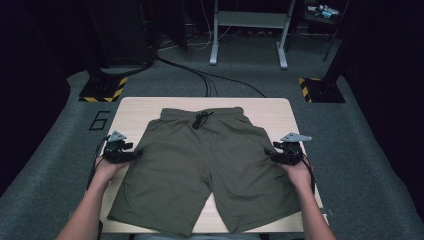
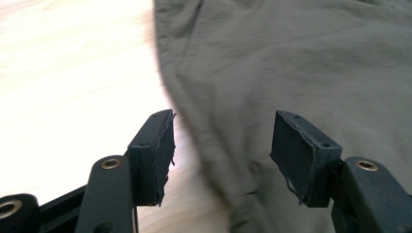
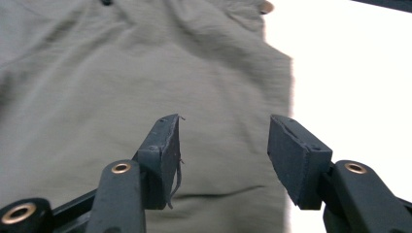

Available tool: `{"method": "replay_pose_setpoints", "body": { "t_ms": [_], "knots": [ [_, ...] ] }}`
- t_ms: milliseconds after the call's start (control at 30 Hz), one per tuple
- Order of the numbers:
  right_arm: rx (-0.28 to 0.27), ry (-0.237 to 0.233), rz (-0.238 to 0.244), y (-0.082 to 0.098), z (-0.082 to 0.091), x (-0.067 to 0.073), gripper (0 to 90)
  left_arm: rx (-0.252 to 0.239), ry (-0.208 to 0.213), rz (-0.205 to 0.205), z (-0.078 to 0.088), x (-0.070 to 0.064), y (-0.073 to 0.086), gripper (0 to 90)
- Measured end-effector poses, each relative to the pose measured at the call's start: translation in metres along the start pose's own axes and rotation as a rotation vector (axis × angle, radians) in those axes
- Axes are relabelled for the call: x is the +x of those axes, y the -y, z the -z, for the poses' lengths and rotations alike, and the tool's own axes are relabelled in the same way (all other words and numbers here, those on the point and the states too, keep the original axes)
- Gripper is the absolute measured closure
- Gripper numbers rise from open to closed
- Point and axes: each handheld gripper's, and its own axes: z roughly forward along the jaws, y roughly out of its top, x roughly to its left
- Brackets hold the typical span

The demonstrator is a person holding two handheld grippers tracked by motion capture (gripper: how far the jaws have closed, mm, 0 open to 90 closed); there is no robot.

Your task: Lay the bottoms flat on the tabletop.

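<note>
Both grippers, left (image 1: 136, 152) and right (image 1: 268, 152), spread beside blurred shorts (image 1: 200, 165) (hems cut off)

Forearms reaching in from the near edge, spread wide and angled slightly outward. Left gripper (image 1: 134, 153) held low in the left hand (image 1: 107, 167), jaws apart and pointing inward. Right gripper (image 1: 270, 153) in the right hand (image 1: 298, 170) mirroring it, jaws likewise apart, nothing pinched.
</note>
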Motion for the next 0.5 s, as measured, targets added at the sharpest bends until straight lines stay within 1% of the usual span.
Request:
{"method": "replay_pose_setpoints", "body": {
  "t_ms": [67, 100, 133, 200, 233, 300, 333, 367, 400, 467, 500],
  "knots": [
    [0.007, 0.023, -0.009, 0.001, 0.001, -0.009, 46.3, -0.007, -0.006, 0.034, 0.0, 0.007, 0.003, 40.9],
    [0.014, 0.036, -0.017, 0.001, 0.001, -0.014, 46.9, -0.009, -0.008, 0.031, -0.001, 0.009, 0.004, 41.0],
    [0.013, 0.047, -0.017, 0.002, 0.002, -0.017, 47.4, -0.001, -0.002, 0.037, -0.001, 0.011, 0.005, 41.0],
    [0.022, 0.064, -0.032, 0.005, 0.002, -0.025, 48.5, 0.002, 0.0, 0.025, -0.002, 0.014, 0.01, 40.9],
    [0.027, 0.07, -0.043, 0.008, 0.002, -0.028, 48.4, 0.015, 0.005, 0.022, -0.001, 0.015, 0.011, 41.0],
    [0.045, 0.082, -0.055, 0.013, 0.002, -0.033, 48.1, 0.018, 0.012, 0.021, -0.001, 0.017, 0.014, 40.9],
    [0.053, 0.084, -0.06, 0.015, 0.002, -0.035, 48.0, 0.02, 0.01, 0.018, -0.001, 0.019, 0.015, 40.8],
    [0.044, 0.091, -0.06, 0.018, 0.002, -0.037, 47.7, 0.009, 0.005, 0.013, -0.002, 0.019, 0.017, 40.6],
    [0.044, 0.097, -0.071, 0.02, 0.002, -0.038, 47.6, 0.025, 0.012, 0.011, -0.002, 0.02, 0.017, 40.6],
    [0.046, 0.107, -0.093, 0.025, 0.002, -0.039, 47.4, 0.026, 0.009, 0.003, -0.003, 0.019, 0.019, 40.4],
    [0.051, 0.109, -0.092, 0.027, 0.001, -0.04, 46.8, 0.022, 0.007, -0.002, -0.003, 0.019, 0.019, 40.1]
  ]
}}
